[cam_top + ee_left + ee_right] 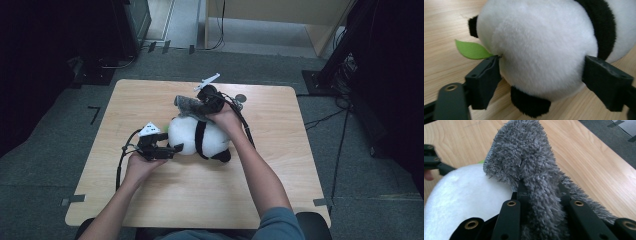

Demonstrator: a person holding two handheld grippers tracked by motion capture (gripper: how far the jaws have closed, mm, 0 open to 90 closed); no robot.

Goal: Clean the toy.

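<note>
Now the plush panda (197, 137) lies on its side near the middle of the wooden table (280, 195) — a green felt leaf (471, 50) peeks out beside it. The left gripper (172, 149) straddles its white rump with jaws spread wide, pads just at the fur (not pressing in). The right gripper (196, 107) is clenched on a shaggy grey cloth (531, 170) — held just above the panda's back.

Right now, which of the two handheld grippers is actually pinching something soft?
The right gripper: its jaws are squeezed on the grey fuzzy cloth. The left gripper stands wide around the panda plush, flanking it rather than pinching.
</note>
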